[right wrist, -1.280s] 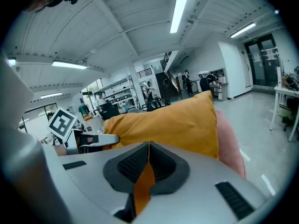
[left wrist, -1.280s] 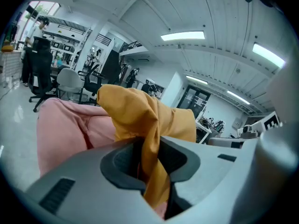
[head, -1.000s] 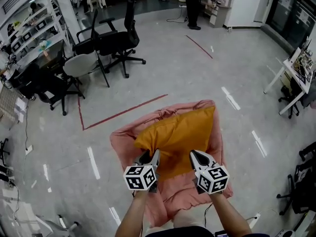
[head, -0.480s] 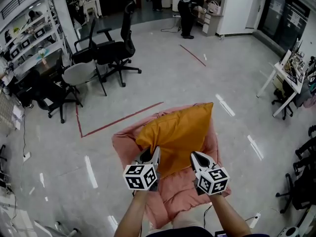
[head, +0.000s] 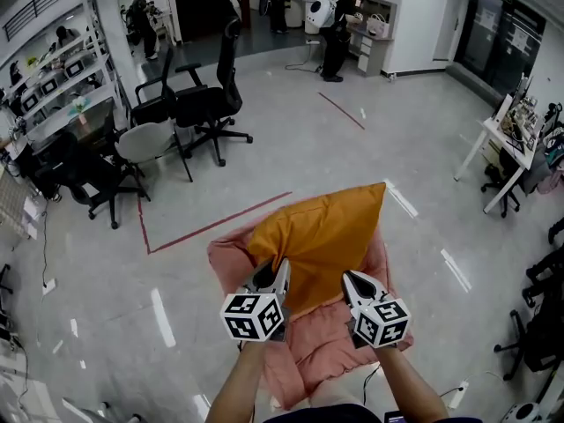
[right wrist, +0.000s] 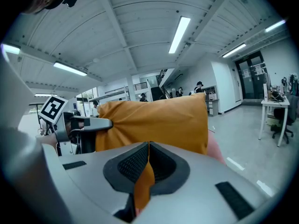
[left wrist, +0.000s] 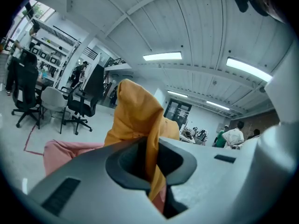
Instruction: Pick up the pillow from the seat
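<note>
The left gripper (head: pixel 267 278) is closing its jaws on a fold of the orange pillow (head: pixel 322 234), and the right gripper (head: pixel 352 282) pinches the pillow's near edge flat. Only the head view shows the pink cloth (head: pixel 231 256) under the pillow. The pillow's long axis runs from left to far right.

The pink cover (head: pixel 308 351) and the pillow (head: pixel 322 236) hide the seat from me completely. The lower edge of the head view cuts off my forearms (head: pixel 238 386). The right edge cuts off a black office chair (head: pixel 533 342). The people (head: pixel 339 16) at the far counter (head: pixel 374 38) are too small to detail.
</note>
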A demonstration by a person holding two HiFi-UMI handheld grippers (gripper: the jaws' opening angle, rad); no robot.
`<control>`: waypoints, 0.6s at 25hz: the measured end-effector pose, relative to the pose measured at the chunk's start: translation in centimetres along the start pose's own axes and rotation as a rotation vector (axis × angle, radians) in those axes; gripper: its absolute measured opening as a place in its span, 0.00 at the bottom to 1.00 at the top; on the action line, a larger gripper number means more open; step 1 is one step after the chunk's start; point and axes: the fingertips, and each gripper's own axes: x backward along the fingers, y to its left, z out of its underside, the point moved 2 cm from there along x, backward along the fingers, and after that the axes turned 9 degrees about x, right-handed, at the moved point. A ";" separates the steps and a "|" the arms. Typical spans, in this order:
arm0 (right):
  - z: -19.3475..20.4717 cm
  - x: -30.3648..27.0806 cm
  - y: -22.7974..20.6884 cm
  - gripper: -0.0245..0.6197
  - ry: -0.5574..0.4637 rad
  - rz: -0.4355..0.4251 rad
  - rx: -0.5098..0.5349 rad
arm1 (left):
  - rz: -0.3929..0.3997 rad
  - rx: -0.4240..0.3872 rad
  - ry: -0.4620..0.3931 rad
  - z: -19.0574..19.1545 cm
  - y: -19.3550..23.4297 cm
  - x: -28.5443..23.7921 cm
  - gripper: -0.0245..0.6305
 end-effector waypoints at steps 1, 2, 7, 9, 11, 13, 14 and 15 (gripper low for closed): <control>-0.1 0.3 0.0 0.07 -0.005 0.003 0.000 | 0.003 -0.002 -0.005 -0.2 -0.3 0.2 0.11; -0.3 0.6 -0.1 0.07 -0.010 0.005 0.000 | 0.007 -0.003 -0.010 -0.3 -0.7 0.4 0.11; -0.8 2.0 0.6 0.07 -0.025 0.018 0.010 | 0.025 -0.007 -0.030 -1.1 -2.0 1.4 0.11; -1.0 2.5 0.8 0.07 -0.029 0.024 0.013 | 0.039 -0.014 -0.037 -1.5 -2.7 1.7 0.10; -1.1 3.0 0.9 0.07 -0.036 0.032 0.014 | 0.057 -0.023 -0.043 -1.8 -3.4 1.9 0.10; -1.2 3.7 0.7 0.07 -0.044 0.040 0.015 | 0.076 -0.034 -0.046 -2.0 -4.3 1.9 0.10; -1.2 4.0 0.7 0.07 -0.048 0.044 0.014 | 0.084 -0.042 -0.047 -2.0 -4.8 2.0 0.09; -1.3 4.4 0.6 0.07 -0.051 0.048 0.014 | 0.090 -0.051 -0.048 -2.1 -5.2 2.1 0.09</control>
